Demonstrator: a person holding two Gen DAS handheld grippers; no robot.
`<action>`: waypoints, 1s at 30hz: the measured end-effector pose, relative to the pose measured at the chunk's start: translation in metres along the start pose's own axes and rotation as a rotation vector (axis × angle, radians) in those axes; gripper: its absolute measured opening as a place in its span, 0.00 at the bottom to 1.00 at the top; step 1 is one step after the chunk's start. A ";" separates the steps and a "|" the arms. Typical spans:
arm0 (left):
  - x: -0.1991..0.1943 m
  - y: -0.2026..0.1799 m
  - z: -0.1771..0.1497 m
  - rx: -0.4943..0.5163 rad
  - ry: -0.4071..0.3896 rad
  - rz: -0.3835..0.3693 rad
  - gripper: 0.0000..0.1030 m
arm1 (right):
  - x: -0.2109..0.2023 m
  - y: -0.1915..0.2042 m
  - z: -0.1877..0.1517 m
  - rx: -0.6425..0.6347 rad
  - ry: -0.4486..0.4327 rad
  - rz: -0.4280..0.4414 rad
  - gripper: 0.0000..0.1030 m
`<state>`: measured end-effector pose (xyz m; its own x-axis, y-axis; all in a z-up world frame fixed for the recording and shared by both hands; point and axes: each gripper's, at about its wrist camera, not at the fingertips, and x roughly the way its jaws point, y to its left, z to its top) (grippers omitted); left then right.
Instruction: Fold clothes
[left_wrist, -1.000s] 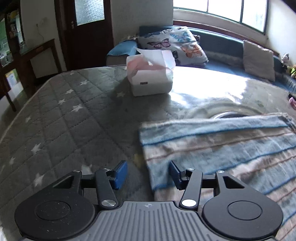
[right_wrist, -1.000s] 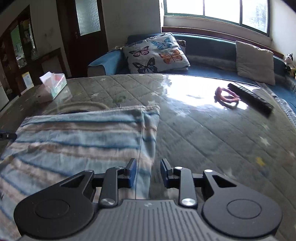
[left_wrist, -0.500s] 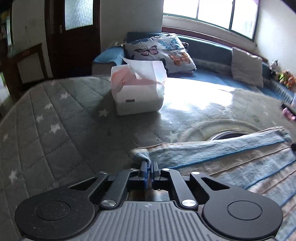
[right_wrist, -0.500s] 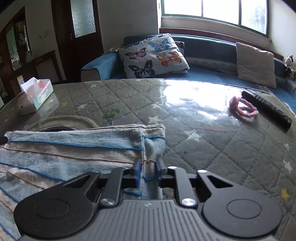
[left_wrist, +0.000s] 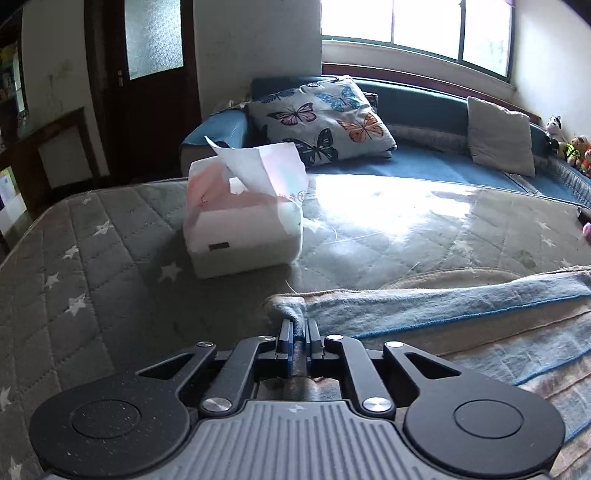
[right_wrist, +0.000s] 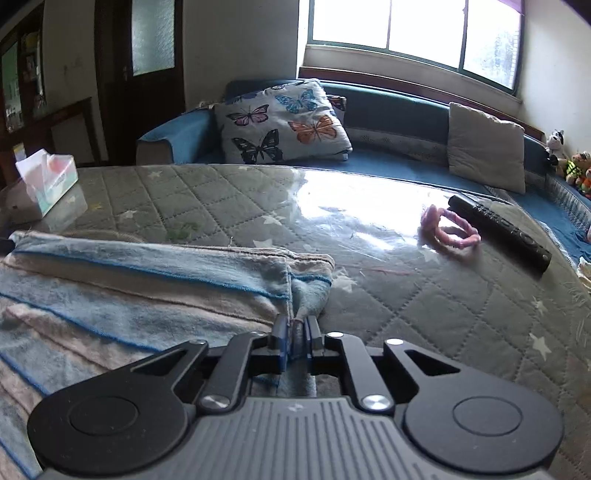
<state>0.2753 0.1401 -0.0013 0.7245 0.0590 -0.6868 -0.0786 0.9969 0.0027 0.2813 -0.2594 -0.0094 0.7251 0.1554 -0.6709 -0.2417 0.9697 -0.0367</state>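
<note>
A blue and beige striped towel (left_wrist: 461, 317) lies on the quilted grey table cover. My left gripper (left_wrist: 298, 326) is shut on the towel's left corner, which bunches up just past the fingertips. In the right wrist view the same towel (right_wrist: 129, 291) spreads to the left, and my right gripper (right_wrist: 295, 325) is shut on its right corner, with the fabric pinched between the jaws. Both held corners have been carried over the towel toward its far edge.
A white and pink tissue box (left_wrist: 243, 218) stands just beyond the left gripper and also shows in the right wrist view (right_wrist: 46, 181). A pink ring (right_wrist: 448, 230) and a black remote (right_wrist: 498, 227) lie at the right. A sofa with a butterfly cushion (right_wrist: 284, 122) is behind.
Both grippers closed on the towel's near corners and carried them forward, toward the tissue box side. The towel's visible length has shortened as the near edge folds toward the far edge.
</note>
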 end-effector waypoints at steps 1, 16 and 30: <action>-0.003 0.000 -0.001 0.002 0.003 0.005 0.18 | -0.003 0.001 0.000 -0.007 0.001 0.001 0.12; -0.104 -0.053 -0.081 0.200 -0.027 -0.046 0.87 | -0.099 0.077 -0.059 -0.258 0.074 0.222 0.55; -0.172 -0.106 -0.165 0.347 -0.094 -0.093 0.99 | -0.185 0.120 -0.136 -0.474 0.058 0.327 0.74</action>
<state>0.0460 0.0161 -0.0038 0.7787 -0.0445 -0.6259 0.2157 0.9557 0.2004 0.0307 -0.1979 0.0091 0.5310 0.4088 -0.7422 -0.7194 0.6804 -0.1398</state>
